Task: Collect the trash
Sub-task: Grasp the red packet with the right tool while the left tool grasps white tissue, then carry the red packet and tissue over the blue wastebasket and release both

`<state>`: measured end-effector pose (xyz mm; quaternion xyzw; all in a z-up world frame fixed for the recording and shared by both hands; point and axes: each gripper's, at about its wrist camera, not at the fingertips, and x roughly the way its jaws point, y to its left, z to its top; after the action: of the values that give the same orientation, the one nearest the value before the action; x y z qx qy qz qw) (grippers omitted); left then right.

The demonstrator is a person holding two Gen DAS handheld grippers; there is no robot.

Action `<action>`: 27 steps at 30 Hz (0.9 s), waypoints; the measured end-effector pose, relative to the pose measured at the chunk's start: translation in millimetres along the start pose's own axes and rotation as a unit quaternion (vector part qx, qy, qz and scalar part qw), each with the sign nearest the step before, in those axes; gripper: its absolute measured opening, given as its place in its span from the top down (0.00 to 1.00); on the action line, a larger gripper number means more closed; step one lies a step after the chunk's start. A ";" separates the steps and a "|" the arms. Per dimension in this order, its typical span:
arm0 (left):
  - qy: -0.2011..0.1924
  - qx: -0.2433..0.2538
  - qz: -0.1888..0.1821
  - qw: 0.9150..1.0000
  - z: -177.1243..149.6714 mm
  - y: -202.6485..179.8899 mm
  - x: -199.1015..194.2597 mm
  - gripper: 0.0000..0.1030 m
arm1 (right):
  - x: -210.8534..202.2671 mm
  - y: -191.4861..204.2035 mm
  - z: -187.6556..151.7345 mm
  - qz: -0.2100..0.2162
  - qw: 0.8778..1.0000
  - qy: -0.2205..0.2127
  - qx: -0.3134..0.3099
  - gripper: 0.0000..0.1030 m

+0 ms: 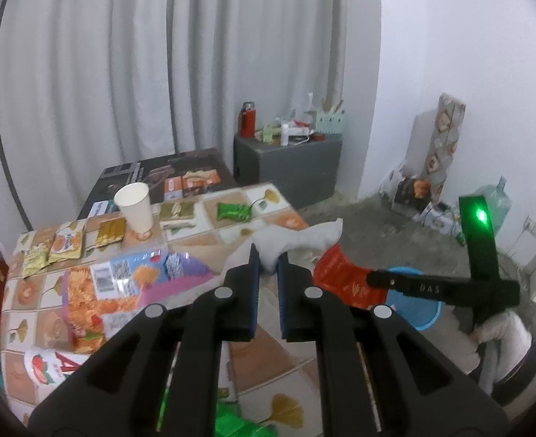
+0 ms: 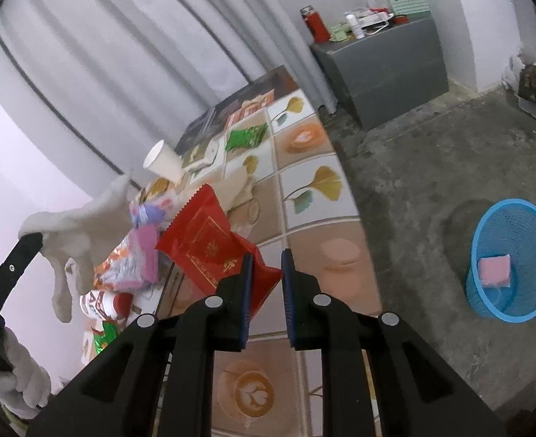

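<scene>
My left gripper (image 1: pixel 268 256) is shut on a white cloth glove (image 1: pixel 297 236) that hangs above the tiled table (image 1: pixel 268 200). From the right wrist view the same glove (image 2: pixel 78 233) dangles from the left gripper (image 2: pixel 31 238). My right gripper (image 2: pixel 266 264) is shut on a corner of a flat red packet (image 2: pixel 206 240), held over the table's edge (image 2: pixel 319 218). The left wrist view shows that red packet (image 1: pixel 340 276) in the right gripper (image 1: pixel 371 278). A blue mesh basket (image 2: pixel 512 262) stands on the floor to the right with a pink item (image 2: pixel 493 271) inside.
On the table lie a paper cup (image 1: pixel 135 205), a green packet (image 1: pixel 233 212), a large orange snack bag (image 1: pixel 96 291) and several gold packets. A grey cabinet (image 1: pixel 286 167) with a red flask (image 1: pixel 247 119) stands by the curtain. A gloved hand (image 1: pixel 501 331) holds the right gripper.
</scene>
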<state>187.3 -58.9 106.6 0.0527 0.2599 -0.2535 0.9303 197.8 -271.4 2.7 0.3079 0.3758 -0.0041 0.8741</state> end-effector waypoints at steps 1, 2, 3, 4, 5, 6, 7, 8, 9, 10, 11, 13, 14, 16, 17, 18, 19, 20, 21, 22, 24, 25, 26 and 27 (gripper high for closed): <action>-0.002 -0.002 -0.006 1.000 2.0 -2.5 0.1 0.93 | -3.3 -3.1 0.6 0.000 1.000 -0.004 0.004 0.85; -0.002 -0.003 -0.009 1.000 3.6 -4.3 0.8 0.93 | -7.5 -7.0 1.0 -0.001 1.000 -0.010 0.009 0.85; -0.003 -0.003 -0.013 1.000 5.7 -7.5 1.6 0.93 | -13.3 -12.2 1.1 -0.001 1.000 -0.017 0.016 0.85; -0.002 -0.002 -0.016 1.000 7.4 -11.1 2.9 0.93 | -17.2 -15.6 1.0 -0.002 1.000 -0.021 0.020 0.85; -0.001 -0.001 -0.018 1.000 9.4 -13.2 3.8 0.93 | -21.6 -19.7 1.2 -0.003 0.999 -0.026 0.024 0.85; -0.001 0.002 -0.020 1.000 11.4 -17.5 5.0 0.93 | -25.3 -23.7 1.6 -0.005 0.999 -0.029 0.028 0.85; -0.003 0.007 -0.020 1.000 13.1 -22.1 5.7 0.93 | -30.7 -29.4 1.6 -0.008 0.999 -0.033 0.032 0.85; -0.005 0.010 -0.020 1.000 14.6 -26.4 6.0 0.93 | -35.8 -34.8 1.5 -0.010 0.999 -0.037 0.037 0.85; -0.007 0.010 -0.021 1.000 15.6 -28.6 6.0 0.93 | -41.7 -41.5 1.3 -0.012 0.998 -0.042 0.043 0.85; -0.008 0.011 -0.022 1.000 17.1 -32.1 6.2 0.93 | -45.0 -44.5 0.5 -0.013 0.998 -0.045 0.046 0.85; -0.010 0.010 -0.022 1.000 18.6 -35.6 6.5 0.93 | -48.8 -49.0 0.5 -0.014 0.997 -0.049 0.051 0.85; -0.012 0.009 -0.024 1.000 20.4 -40.6 6.7 0.93 | -56.6 -59.0 -0.5 -0.015 0.996 -0.056 0.061 0.85; -0.012 0.008 -0.024 1.000 21.1 -43.3 7.0 0.93 | -59.2 -62.7 -1.4 -0.015 0.996 -0.059 0.065 0.85; -0.011 0.010 -0.026 1.000 21.7 -50.7 8.1 0.93 | -64.9 -71.2 -3.3 -0.015 0.995 -0.064 0.074 0.85; -0.010 0.010 -0.027 1.000 21.7 -53.9 8.7 0.93 | -67.0 -74.3 -4.7 -0.014 0.995 -0.066 0.077 0.85; -0.009 0.011 -0.028 1.000 21.7 -59.3 9.5 0.93 | -69.3 -77.1 -5.7 -0.014 0.994 -0.068 0.080 0.85; -0.008 0.012 -0.029 0.999 21.9 -62.3 10.1 0.93 | -72.8 -82.2 -7.4 -0.014 0.994 -0.071 0.085 0.85; -0.007 0.012 -0.031 0.999 22.1 -68.0 11.0 0.93 | -74.4 -84.0 -8.3 -0.014 0.993 -0.073 0.087 0.85; -0.007 0.012 -0.033 0.999 22.6 -72.5 12.1 0.93 | -76.7 -87.2 -9.5 -0.014 0.993 -0.074 0.090 0.85; -0.007 0.013 -0.035 0.999 23.0 -76.9 13.1 0.93 | -79.9 -92.1 -10.4 -0.015 0.992 -0.077 0.095 0.85; -0.008 0.017 -0.041 0.999 23.1 -88.8 14.4 0.93 | -86.4 -101.7 -13.6 -0.017 0.991 -0.081 0.103 0.85; -0.009 0.020 -0.043 0.999 22.8 -96.0 15.5 0.93 | -89.5 -107.1 -14.4 -0.019 0.991 -0.084 0.107 0.85; -0.009 0.024 -0.047 0.999 22.2 -104.2 16.7 0.93 | -92.9 -111.6 -16.0 -0.020 0.990 -0.086 0.111 0.85; -0.008 0.026 -0.050 0.998 21.3 -110.6 17.6 0.93 | -96.2 -117.3 -18.1 -0.023 0.989 -0.088 0.117 0.85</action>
<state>154.8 -167.3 119.7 0.0620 0.2483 -0.3071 0.9166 89.0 -378.2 -6.2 0.3979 0.3009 -0.0950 0.8614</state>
